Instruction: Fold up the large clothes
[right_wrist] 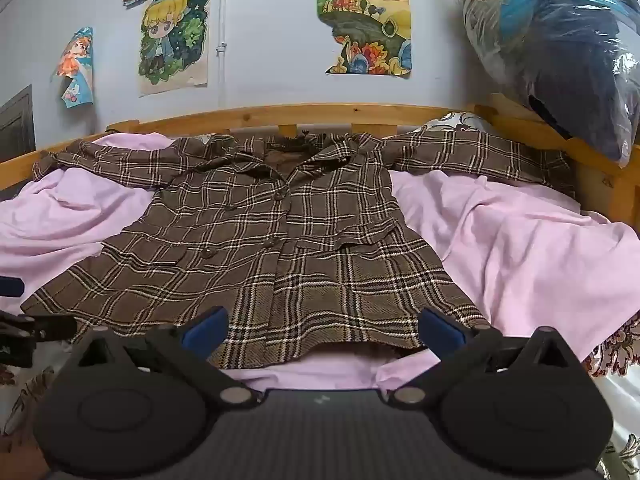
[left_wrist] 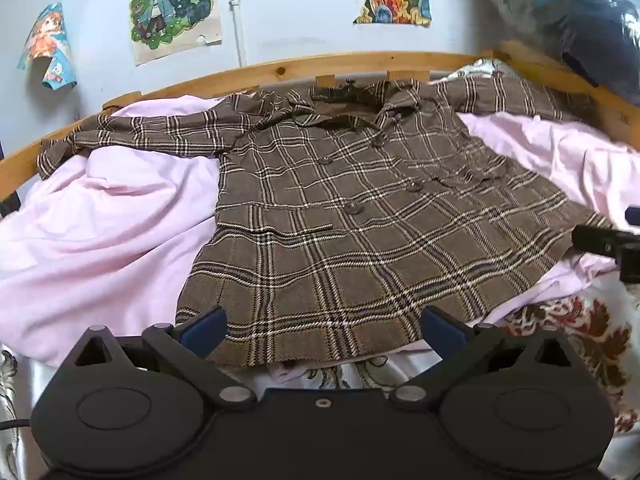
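Observation:
A brown plaid coat [left_wrist: 352,216] lies spread front-up on a pink sheet [left_wrist: 100,216], collar toward the headboard, both sleeves stretched out sideways. In the right wrist view the same coat [right_wrist: 256,248] fills the middle. My left gripper [left_wrist: 324,330] hovers just in front of the coat's hem, open, with nothing between its blue pads [left_wrist: 204,330]. My right gripper [right_wrist: 322,330] is open too, above the hem's right part, holding nothing. The right gripper's tip shows at the right edge of the left view [left_wrist: 608,244], beside the hem's corner.
A wooden bed rail [left_wrist: 340,62] curves behind the coat, with posters [left_wrist: 172,8] on the blue wall. A plastic-wrapped bundle [right_wrist: 560,48] rests on the rail at the far right. A floral bedspread [left_wrist: 580,332] shows beneath the pink sheet [right_wrist: 520,248].

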Available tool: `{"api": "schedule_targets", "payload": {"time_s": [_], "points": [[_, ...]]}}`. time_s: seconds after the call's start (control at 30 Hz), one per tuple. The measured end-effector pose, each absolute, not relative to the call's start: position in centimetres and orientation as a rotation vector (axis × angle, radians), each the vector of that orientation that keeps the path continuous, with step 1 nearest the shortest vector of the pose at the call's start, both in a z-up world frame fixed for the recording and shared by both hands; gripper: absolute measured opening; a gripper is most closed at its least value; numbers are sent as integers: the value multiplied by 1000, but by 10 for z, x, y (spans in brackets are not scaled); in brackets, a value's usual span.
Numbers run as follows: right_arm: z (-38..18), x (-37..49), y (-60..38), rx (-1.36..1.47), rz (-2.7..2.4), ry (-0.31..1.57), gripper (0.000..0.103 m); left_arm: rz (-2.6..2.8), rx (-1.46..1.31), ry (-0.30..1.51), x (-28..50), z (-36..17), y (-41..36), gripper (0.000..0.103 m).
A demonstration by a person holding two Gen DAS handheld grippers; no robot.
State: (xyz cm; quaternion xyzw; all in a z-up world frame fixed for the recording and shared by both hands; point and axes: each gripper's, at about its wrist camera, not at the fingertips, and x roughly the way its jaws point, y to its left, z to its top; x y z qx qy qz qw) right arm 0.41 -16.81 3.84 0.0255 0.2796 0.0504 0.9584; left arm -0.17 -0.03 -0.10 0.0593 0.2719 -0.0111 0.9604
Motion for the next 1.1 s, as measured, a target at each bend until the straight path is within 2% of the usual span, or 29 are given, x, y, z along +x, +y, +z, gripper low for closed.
{"api": "schedule_targets", "payload": {"time_s": [0.2, 1.1], "points": [[39, 6, -169, 55, 105, 568, 103, -32, 188, 608, 9, -10, -7, 102], [38, 9, -164, 50, 124, 574, 103, -24, 143, 599, 6, -8, -2, 102]]}}
